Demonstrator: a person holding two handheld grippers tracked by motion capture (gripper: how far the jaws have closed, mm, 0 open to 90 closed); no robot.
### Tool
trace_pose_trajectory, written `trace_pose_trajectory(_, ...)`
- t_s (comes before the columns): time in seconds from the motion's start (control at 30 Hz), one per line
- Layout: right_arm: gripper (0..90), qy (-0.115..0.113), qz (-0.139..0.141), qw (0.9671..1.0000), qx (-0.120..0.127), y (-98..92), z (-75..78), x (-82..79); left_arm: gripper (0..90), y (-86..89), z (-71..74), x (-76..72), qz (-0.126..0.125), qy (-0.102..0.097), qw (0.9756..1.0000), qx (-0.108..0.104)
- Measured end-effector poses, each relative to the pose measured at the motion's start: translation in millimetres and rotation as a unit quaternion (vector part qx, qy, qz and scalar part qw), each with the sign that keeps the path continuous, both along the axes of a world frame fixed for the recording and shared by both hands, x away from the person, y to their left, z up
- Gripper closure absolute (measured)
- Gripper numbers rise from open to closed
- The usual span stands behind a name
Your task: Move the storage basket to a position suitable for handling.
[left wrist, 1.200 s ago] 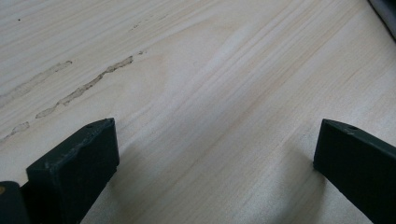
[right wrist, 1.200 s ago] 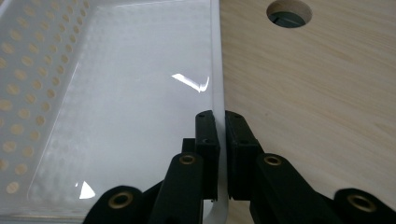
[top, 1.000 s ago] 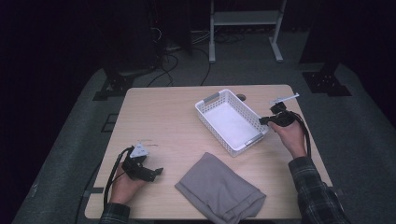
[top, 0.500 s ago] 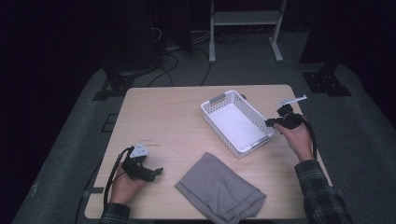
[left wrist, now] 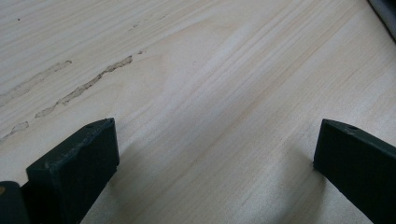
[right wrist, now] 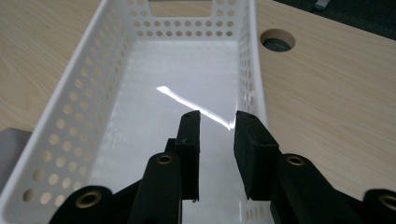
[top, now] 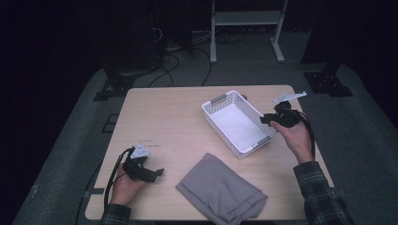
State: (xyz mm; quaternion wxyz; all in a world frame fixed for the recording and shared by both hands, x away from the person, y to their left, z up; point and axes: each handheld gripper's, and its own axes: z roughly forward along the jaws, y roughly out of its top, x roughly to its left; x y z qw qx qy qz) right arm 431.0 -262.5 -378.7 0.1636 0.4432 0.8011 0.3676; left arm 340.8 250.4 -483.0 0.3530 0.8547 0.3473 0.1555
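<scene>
Dark room, cables and a metal stand leg on the grey floor behind a light wood tabletop (top: 178,117). The landmark here is the white perforated basket (top: 238,123), sitting angled toward the far right part of the tabletop.

Right tongs (top: 266,120) are right at the basket's right-hand long wall, held in a hand just beside it. In the right gripper view the right tongs (right wrist: 217,140) point down the length of the basket (right wrist: 116,70), over its white floor, with a narrow gap between the pads and nothing in it. The jaws have just been opening, so released, not grasping anything.

Left tongs (top: 156,173) are well apart from the basket, off toward the near left corner, low over the wood. In the left gripper view the left tongs (left wrist: 215,154) are spread wide with only bare wood grain between them.

A folded grey cloth (top: 220,190) lies near the basket's near end, at the front edge of the tabletop, between the two hands.
</scene>
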Motion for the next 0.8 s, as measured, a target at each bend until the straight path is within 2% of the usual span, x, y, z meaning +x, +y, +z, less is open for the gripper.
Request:
trace_pose_trajectory(0.33,67.4,-0.005,0.039,0.9992,0.013,38.0,2.1,-0.1,0.0,-0.1,-0.1,-0.1,0.000,0.001,1.0000,-0.001)
trace_pose_trajectory(0.8,66.1,0.001,0.090,0.9957,0.021,92.4,-2.4,6.6,0.0,0.1,0.0,0.0,-0.001,0.000,1.0000,0.000)
